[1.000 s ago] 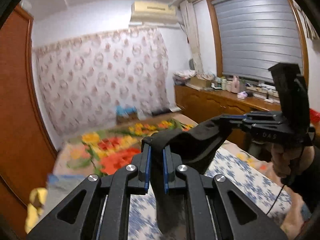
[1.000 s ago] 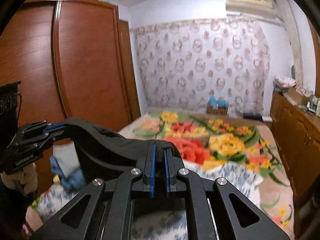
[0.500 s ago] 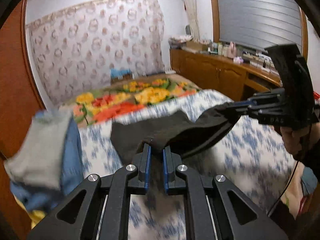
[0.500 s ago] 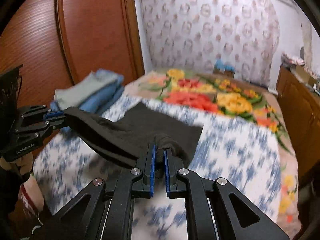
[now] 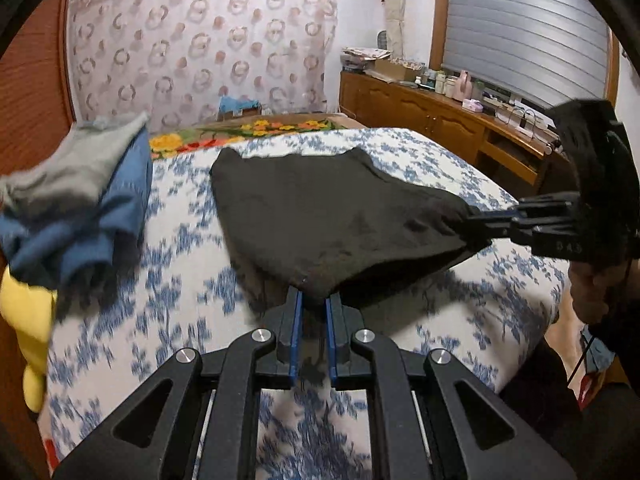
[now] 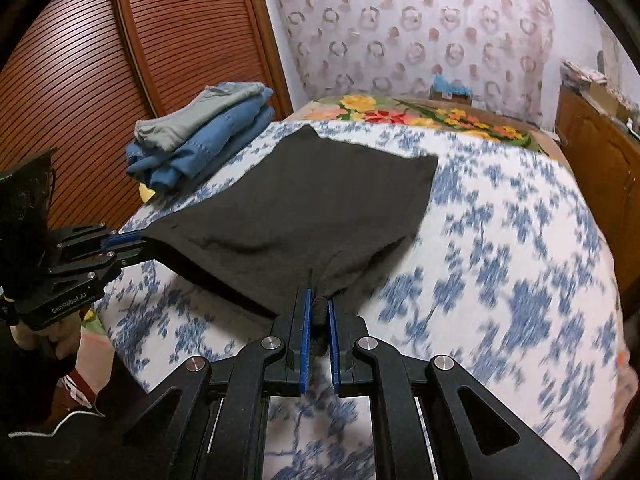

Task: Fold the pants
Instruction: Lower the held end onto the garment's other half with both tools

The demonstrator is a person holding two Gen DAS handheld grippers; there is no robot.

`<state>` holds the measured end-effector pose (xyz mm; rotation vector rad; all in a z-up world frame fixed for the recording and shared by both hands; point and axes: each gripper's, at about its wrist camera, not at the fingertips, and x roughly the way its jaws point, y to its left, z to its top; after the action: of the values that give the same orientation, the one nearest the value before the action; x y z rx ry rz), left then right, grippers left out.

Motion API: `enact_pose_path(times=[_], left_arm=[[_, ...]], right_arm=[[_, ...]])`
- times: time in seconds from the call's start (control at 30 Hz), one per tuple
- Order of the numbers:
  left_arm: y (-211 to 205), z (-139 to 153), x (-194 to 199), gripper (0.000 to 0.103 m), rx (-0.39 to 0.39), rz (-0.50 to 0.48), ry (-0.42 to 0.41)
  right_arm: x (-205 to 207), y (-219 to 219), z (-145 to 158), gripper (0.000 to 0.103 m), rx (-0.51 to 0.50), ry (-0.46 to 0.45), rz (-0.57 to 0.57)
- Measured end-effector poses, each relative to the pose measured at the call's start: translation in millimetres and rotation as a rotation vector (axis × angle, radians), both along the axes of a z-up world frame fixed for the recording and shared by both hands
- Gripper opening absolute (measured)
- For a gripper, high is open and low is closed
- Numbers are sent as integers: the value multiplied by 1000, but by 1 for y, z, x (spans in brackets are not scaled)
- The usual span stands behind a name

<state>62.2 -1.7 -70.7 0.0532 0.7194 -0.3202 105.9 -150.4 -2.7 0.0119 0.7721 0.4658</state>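
Note:
Black pants [image 5: 320,212] lie spread on the bed's blue-flowered white sheet [image 5: 168,304], their far end flat and their near edge lifted. My left gripper [image 5: 312,300] is shut on one near corner of the pants. My right gripper [image 6: 318,300] is shut on the other near corner. Each gripper shows in the other's view: the right one [image 5: 476,226] at the right, the left one [image 6: 138,240] at the left. The pants [image 6: 304,204] stretch taut between them. The fabric under the near edge is hidden.
A stack of folded blue and grey clothes [image 6: 200,136] lies at the bed's left edge, by a brown slatted wardrobe [image 6: 80,80]. Something yellow [image 5: 24,320] sits beside it. A flowered blanket [image 6: 420,114] covers the bed's far end. A wooden counter [image 5: 440,120] runs along the right.
Both grippers have come down and forward from high in the air, carrying the pants. The pants' far end now rests flat on the sheet.

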Motion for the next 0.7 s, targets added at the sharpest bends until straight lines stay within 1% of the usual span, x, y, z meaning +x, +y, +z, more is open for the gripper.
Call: enact_pose_path(times=[0.13, 0.2, 0.33, 0.43, 0.57, 0.67, 0.7], left_arm=[[2, -16, -7, 11, -17, 16, 40], [1, -22, -9, 11, -20, 16, 48], [-1, -32, -12, 11, -21, 29, 63], [-1, -37, -11, 11, -17, 35, 76], [0, -39, -10, 12, -31, 38, 83], [1, -39, -9, 14, -36, 45, 85], [1, -40, -10, 17, -33, 49, 84]], right_arm=[[-2, 3, -15, 8, -1, 16, -10], [-5, 5, -22, 8, -20, 15, -15], [-7, 7, -27, 8, -43, 8, -21], [-6, 6, -29, 8, -35, 9, -26], [-4, 4, -32, 8, -22, 11, -29], [-8, 3, -38, 8, -22, 10, -30], [-9, 4, -40, 8, -22, 9, -31]])
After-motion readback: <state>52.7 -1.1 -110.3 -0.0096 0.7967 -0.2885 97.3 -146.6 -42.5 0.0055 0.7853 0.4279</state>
